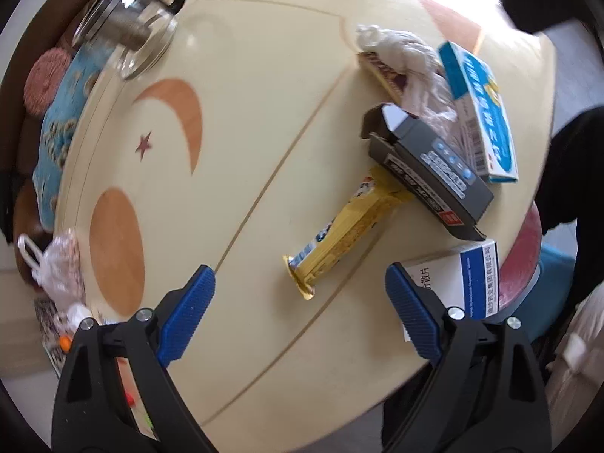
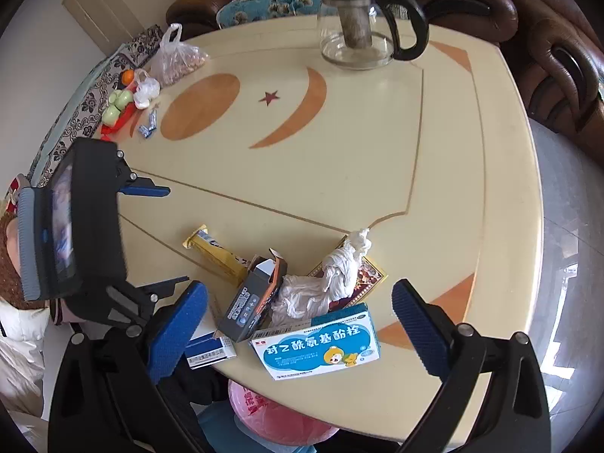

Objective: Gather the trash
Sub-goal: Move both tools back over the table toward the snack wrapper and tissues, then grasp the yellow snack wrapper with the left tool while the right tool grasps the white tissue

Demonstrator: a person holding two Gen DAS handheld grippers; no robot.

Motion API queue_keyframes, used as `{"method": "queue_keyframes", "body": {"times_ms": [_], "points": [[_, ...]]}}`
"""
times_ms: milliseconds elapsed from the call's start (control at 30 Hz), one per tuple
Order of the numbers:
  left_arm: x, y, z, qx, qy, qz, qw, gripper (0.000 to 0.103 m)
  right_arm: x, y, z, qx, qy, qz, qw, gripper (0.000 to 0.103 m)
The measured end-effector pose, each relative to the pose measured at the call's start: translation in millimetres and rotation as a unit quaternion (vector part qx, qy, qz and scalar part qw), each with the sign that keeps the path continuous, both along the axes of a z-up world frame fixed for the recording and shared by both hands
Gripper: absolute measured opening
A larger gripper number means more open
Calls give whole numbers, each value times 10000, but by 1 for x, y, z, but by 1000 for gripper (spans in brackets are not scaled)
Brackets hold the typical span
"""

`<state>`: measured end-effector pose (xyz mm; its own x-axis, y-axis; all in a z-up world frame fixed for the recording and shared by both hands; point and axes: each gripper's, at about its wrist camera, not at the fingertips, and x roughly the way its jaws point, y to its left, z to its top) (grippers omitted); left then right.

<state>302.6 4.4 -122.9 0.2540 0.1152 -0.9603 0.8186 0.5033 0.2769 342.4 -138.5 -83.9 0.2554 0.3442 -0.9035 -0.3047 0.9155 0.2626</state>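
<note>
We hover both claws, left claw (image 1: 300, 283) and right claw (image 2: 300, 321), wide open and empty, above the counter (image 2: 377, 158); next, closing on the yellow wrapper (image 1: 347, 226) or blue box (image 2: 317, 343).

A glass teapot (image 2: 364, 24) is standing at the counter's (image 2: 377, 158) upper edge; a bag of nuts (image 2: 175, 58) is lying upper left.

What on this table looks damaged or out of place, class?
The grey box lies tilted in the pile with its end flaps torn open, leaning on crumpled tissue; beside it lies a yellow wrapper.
</note>
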Motion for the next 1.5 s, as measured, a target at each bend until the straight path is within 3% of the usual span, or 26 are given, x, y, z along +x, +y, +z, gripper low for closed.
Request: {"method": "queue_keyframes", "body": {"times_ms": [300,700,800,1067,1133,1500], "points": [[-12,-14,-18,36,95,-571,9983,89,17,10,-30,44,337,76,9994,96],[0,-13,-37,-42,383,-629,9973,89,35,8,-69,89,712,-53,9974,95],[4,-13,-40,-80,414,-665,9969,89,37,9,-76,99,816,-4,9966,87],[24,-12,-48,-354,595,-616,9957,89,38,14,-91,98,933,53,9956,79],[26,-13,-52,-299,573,-686,9956,78,39,14,-92,140,927,48,9956,76],[36,-12,-62,-283,669,-745,9946,59,41,12,-86,401,855,-21,9955,43]]}}
